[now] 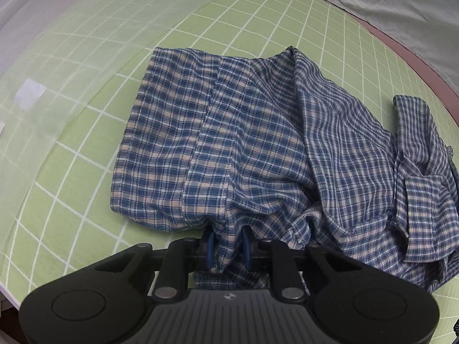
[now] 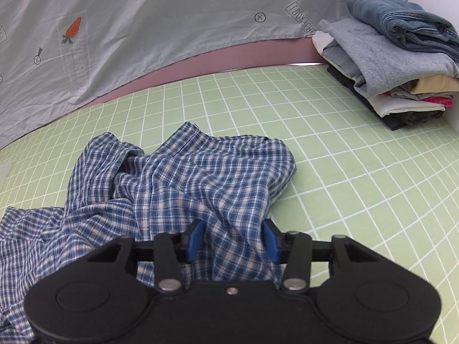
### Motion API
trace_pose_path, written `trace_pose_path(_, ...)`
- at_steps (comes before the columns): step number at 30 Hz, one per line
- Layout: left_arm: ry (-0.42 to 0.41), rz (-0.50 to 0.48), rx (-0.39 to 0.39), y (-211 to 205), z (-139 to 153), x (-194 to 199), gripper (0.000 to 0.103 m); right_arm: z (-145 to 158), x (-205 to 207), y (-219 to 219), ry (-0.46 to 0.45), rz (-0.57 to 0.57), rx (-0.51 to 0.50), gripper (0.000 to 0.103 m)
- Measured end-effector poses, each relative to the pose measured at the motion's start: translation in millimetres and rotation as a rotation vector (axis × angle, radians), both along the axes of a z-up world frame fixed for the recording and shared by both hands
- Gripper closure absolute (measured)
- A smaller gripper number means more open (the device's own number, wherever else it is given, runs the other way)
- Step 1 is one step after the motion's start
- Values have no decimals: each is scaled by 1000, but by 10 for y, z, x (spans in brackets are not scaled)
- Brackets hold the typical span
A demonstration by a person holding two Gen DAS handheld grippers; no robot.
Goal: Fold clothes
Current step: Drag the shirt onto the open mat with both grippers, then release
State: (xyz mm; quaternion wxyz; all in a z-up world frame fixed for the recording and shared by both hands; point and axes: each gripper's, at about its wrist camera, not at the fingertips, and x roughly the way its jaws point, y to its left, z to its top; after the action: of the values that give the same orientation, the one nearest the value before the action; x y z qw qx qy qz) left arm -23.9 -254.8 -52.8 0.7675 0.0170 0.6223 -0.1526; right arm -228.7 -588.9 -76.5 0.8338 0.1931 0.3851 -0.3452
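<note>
Both grippers [image 1: 228,243] [image 2: 233,239] pinch the plaid shirt [image 1: 229,143], placket running away from them.

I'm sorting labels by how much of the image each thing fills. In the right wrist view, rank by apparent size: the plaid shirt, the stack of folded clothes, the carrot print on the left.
1. plaid shirt, though nearness to the camera enlarges it
2. stack of folded clothes, farther off
3. carrot print, clearly smallest
</note>
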Motion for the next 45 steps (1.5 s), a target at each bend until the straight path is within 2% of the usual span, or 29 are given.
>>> trace_pose_path(5,-26,-63,0,-393,-4,349,83,-157,216,-203,41,-33,29,62)
trace_pose_path(9,-76,-135,6,-877,15,759,83,-264,433,-438,66,-82,51,62)
trace_pose_path(12,-110,-163,-20,-1229,34,1082,84,-306,573,-552,72,-104,40,60)
trace_pose_path(16,-158,-165,-13,-1560,43,1391,83,-322,655,-598,70,-130,34,59)
trace_pose_path(19,-187,-136,-24,-1605,104,1430,78,-317,636,-508,74,-109,32,57)
trace_pose_path(21,-194,-107,-39,-1504,171,1395,68,-313,618,-439,77,-92,31,57)
trace_pose_path(24,-199,-81,-83,-1262,234,1235,60,-306,591,-336,82,-66,29,57)
trace_pose_path(28,-222,-69,-79,-919,350,934,57,-294,556,-136,85,-29,29,57)
trace_pose_path(34,-181,-16,-92,-299,386,456,56,-270,426,281,67,-5,62,58)
trace_pose_path(38,-151,-22,-79,31,348,333,56,-258,380,680,76,29,67,58)
trace_pose_path(43,-156,-41,-65,391,397,335,55,-236,426,1163,88,42,73,58)
trace_pose_path(45,-158,-49,-55,511,397,359,51,-222,465,1369,87,46,88,58)
